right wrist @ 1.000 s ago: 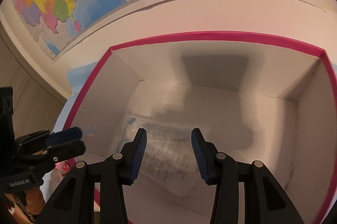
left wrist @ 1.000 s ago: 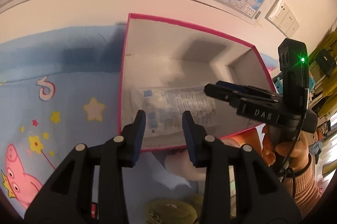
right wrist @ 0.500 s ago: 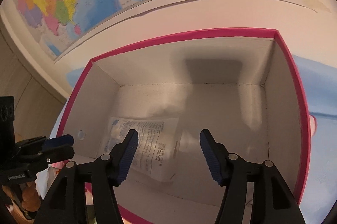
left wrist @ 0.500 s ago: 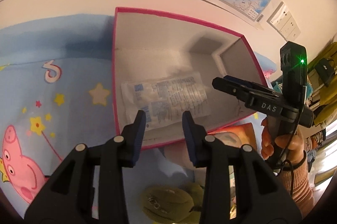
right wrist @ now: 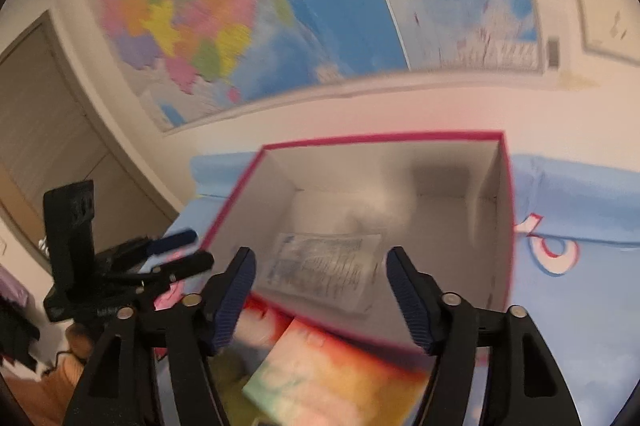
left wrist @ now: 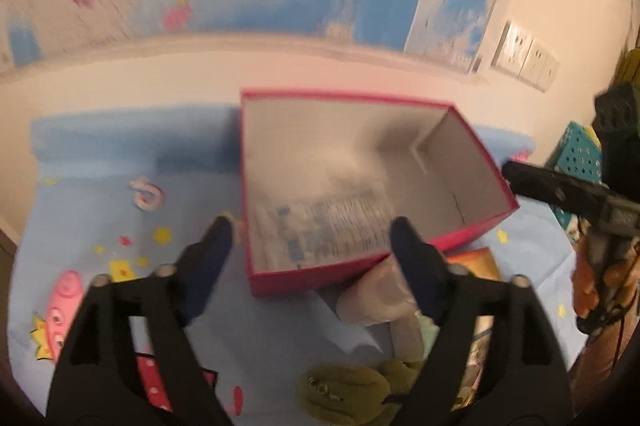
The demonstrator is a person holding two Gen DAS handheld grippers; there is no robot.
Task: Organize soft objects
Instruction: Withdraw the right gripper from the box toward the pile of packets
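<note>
Inside pink box point(left wrist: 352, 280), flat printed packet point(left wrist: 324, 226).

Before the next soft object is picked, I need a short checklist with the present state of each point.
1. Clear packet lies flat inside the pink box: ok.
2. Left tongs empty, jaws just opened: ok.
3. Right tongs empty, jaws just opened: ok.
4. Room left in the box: ok.
5. Green plush within view of left tongs: ok.
6. Picture sharp enough to aim: not ok, blurred.
</note>
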